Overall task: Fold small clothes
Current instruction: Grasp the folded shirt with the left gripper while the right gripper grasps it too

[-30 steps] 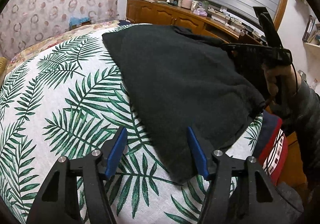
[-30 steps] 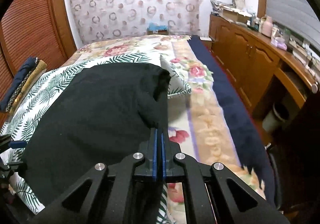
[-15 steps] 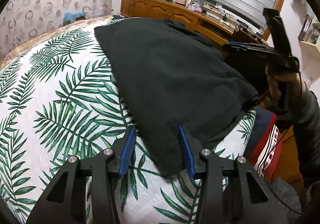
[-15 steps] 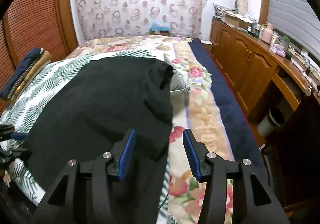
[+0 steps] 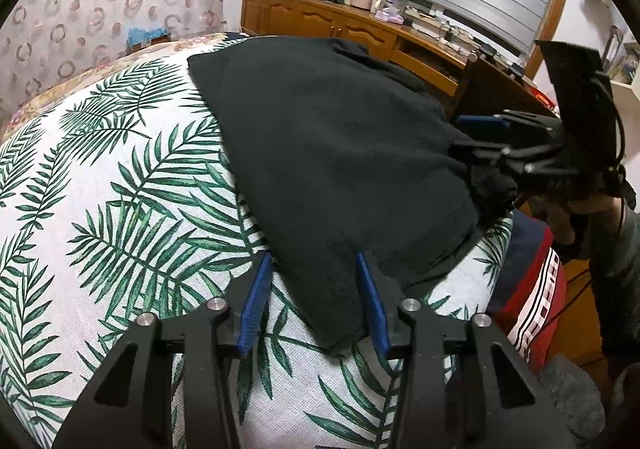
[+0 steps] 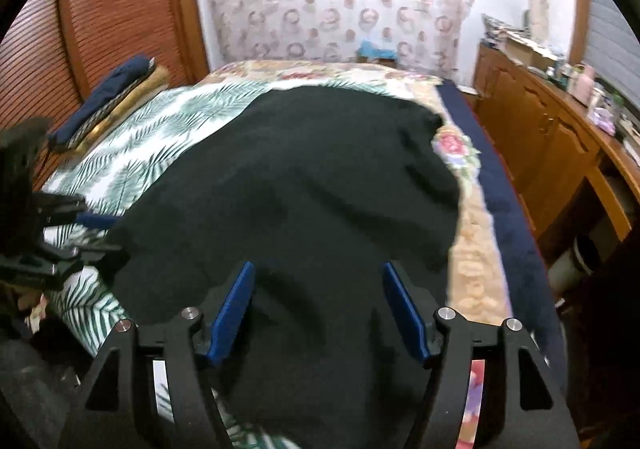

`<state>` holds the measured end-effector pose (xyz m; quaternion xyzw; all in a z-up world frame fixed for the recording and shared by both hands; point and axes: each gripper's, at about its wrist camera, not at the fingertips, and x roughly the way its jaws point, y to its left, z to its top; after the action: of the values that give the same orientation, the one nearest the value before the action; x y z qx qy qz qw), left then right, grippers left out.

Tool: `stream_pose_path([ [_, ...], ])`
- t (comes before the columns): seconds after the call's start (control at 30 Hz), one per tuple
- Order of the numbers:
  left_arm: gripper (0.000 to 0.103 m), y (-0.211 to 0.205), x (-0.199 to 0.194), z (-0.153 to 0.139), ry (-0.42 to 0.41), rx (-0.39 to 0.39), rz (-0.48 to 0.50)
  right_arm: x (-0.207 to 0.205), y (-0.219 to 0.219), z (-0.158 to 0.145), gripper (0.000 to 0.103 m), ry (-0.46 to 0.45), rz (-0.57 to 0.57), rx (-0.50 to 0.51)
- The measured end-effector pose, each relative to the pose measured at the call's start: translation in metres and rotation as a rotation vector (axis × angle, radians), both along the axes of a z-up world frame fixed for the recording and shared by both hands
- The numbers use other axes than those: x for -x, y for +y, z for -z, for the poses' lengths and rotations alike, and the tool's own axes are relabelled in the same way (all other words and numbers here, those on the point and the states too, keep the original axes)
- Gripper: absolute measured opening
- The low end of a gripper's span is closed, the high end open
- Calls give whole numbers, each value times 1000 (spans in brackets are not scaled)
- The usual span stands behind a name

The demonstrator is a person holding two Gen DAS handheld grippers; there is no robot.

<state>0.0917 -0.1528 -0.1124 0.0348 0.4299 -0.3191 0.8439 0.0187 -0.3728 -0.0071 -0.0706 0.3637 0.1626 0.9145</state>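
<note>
- Between the left hand-held gripper (image 5: 316, 299) blue pads, which have just been closing, lies the black garment (image 5: 336, 153) near corner, not yet pinched.
- Right hand-held gripper (image 6: 320, 309), just opening, hovers wide over the cloth.
- Garment lies spread across the leaf-print bed (image 5: 112, 189); judging by that, folding is barely begun.

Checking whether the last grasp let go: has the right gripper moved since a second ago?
Yes. The right gripper has slid left over the black garment, away from the floral bedspread; its jaws have just been opening.

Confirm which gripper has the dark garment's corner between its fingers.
The left gripper: the dark green garment's near corner lies between its blue fingers. The right gripper stands wider, open over the cloth.
</note>
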Motion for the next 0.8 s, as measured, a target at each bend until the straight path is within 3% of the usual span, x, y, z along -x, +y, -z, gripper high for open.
stream_pose_path([
  [0.07, 17, -1, 1, -1, 8, 10, 15, 0, 0, 3, 69, 6, -18, 10],
  [0.2, 9, 3, 4, -18, -14, 67, 31, 3, -2, 1, 69, 2, -58, 20],
  [0.37, 9, 1, 0, -60, -71, 155, 38, 18, 2, -5, 77, -8, -121, 24],
  [0.53, 8, -5, -15, -86, -117, 184, 27, 24, 4, -2, 79, -7, -179, 28],
  [0.8, 8, -5, -29, -92, -147, 196, -14, 2, -23, 19, 79, -2, -74, 165],
])
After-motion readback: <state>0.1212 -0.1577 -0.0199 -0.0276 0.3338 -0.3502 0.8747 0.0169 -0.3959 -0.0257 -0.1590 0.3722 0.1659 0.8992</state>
